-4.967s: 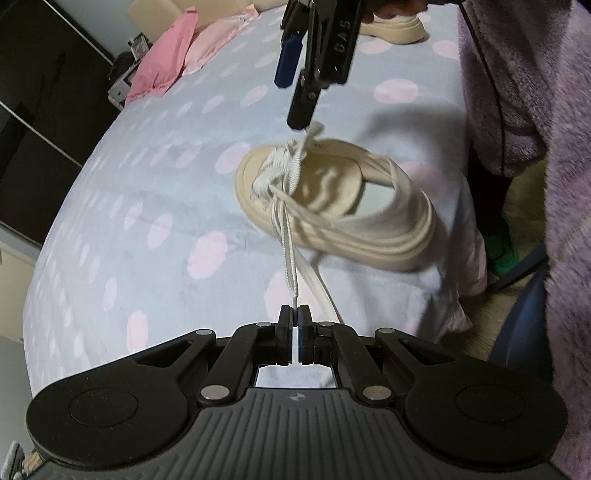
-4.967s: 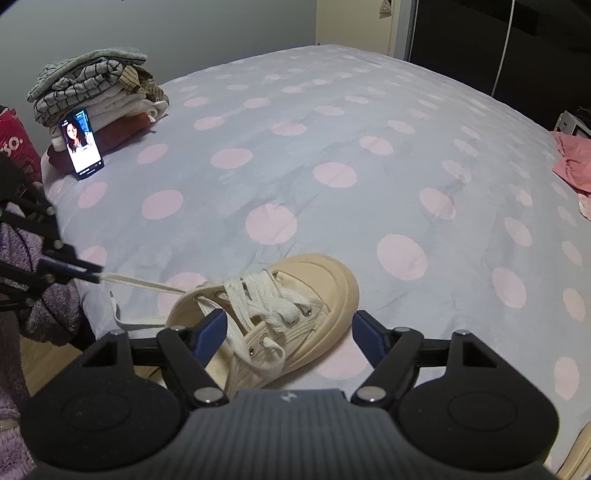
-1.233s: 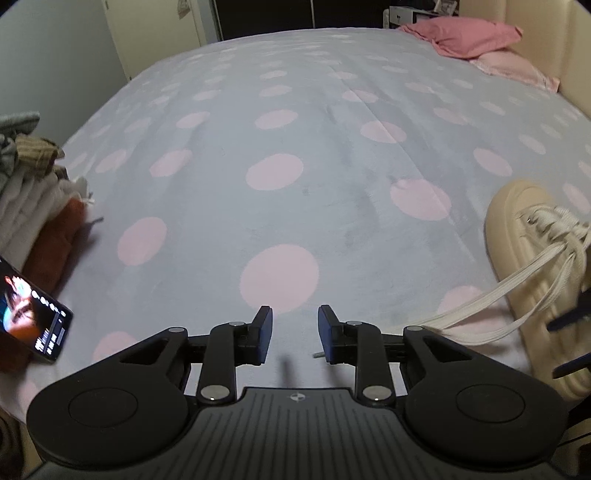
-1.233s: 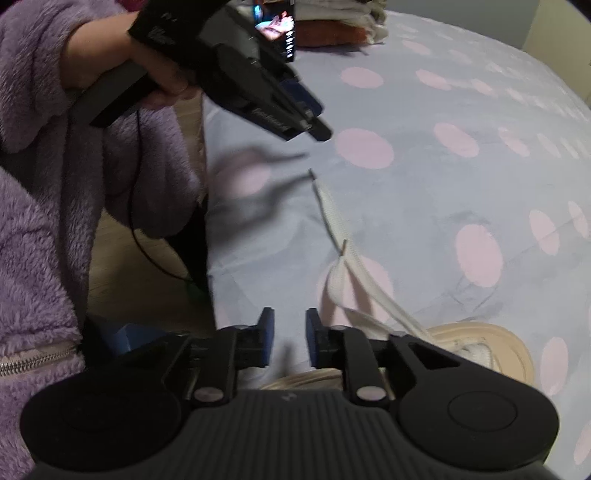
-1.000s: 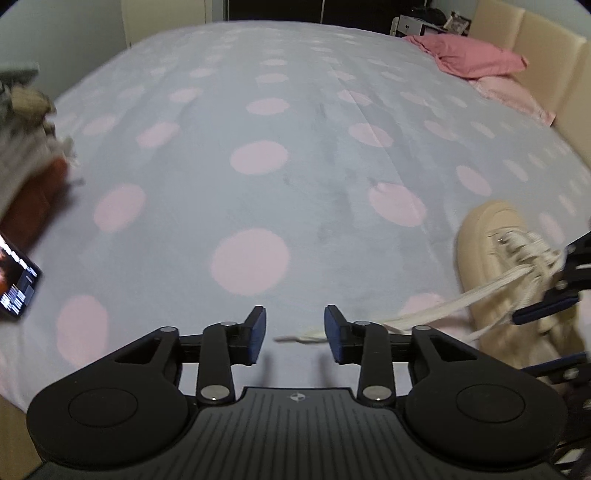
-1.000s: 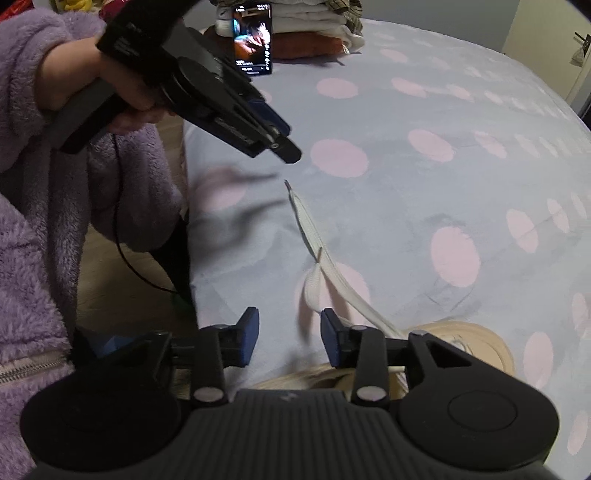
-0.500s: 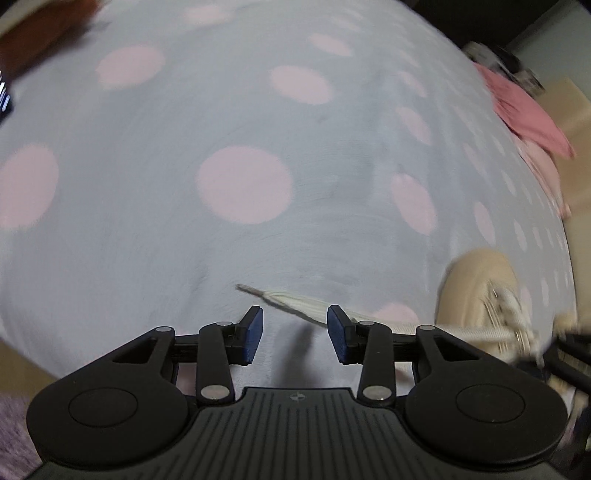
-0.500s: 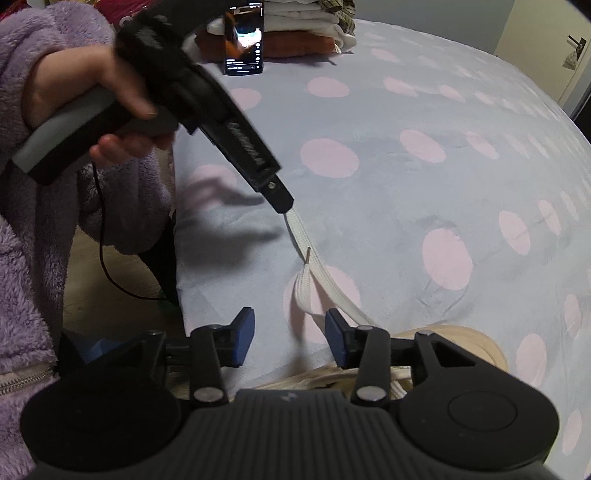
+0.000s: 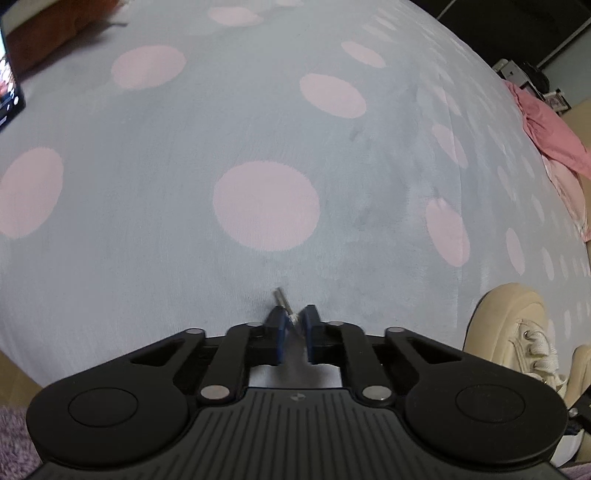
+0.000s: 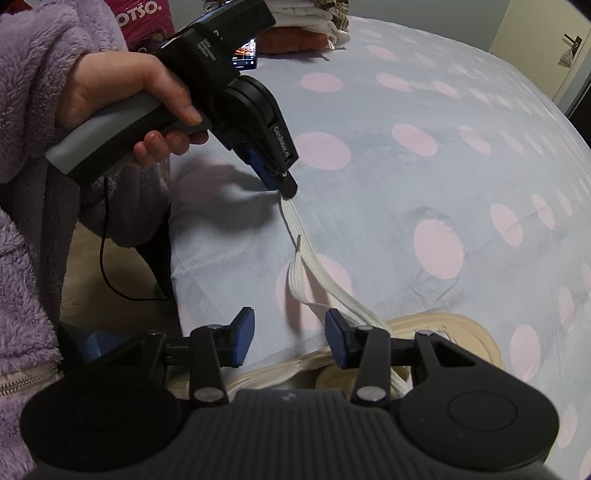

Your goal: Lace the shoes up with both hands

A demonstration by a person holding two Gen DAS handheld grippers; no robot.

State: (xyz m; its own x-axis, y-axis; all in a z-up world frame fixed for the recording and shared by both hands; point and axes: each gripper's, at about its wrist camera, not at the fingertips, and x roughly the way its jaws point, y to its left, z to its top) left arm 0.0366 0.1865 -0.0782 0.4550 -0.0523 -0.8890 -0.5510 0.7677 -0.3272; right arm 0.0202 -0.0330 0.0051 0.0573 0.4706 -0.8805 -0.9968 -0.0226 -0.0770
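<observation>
A beige shoe [image 9: 517,325] lies on the spotted bedspread, its rim also showing behind my right gripper [image 10: 461,332]. A white flat shoelace [image 10: 295,221] runs from it toward the bed edge. My left gripper [image 9: 293,319] points down at the bed, its jaws closing on the lace end. The aglet [image 9: 280,299] sticks up between the pads. In the right wrist view a hand holds the left gripper [image 10: 286,186] at the lace tip. My right gripper [image 10: 290,325] stands open above the shoe, touching nothing. The second lace end [image 10: 295,280] lies just beyond it.
A grey bedspread with pink dots [image 9: 266,206] covers the bed. A lit phone [image 10: 245,55] leans on folded clothes [image 10: 303,22] at the far corner. Pink cloth [image 9: 546,133] lies far right. The bed edge and the floor [image 10: 110,266] are on the left, beside a purple fleece sleeve [image 10: 29,74].
My left gripper sank to the bedspread, rolled, and brought its jaws together around the lace end. The right gripper stayed put, its jaws a little wider than a second ago.
</observation>
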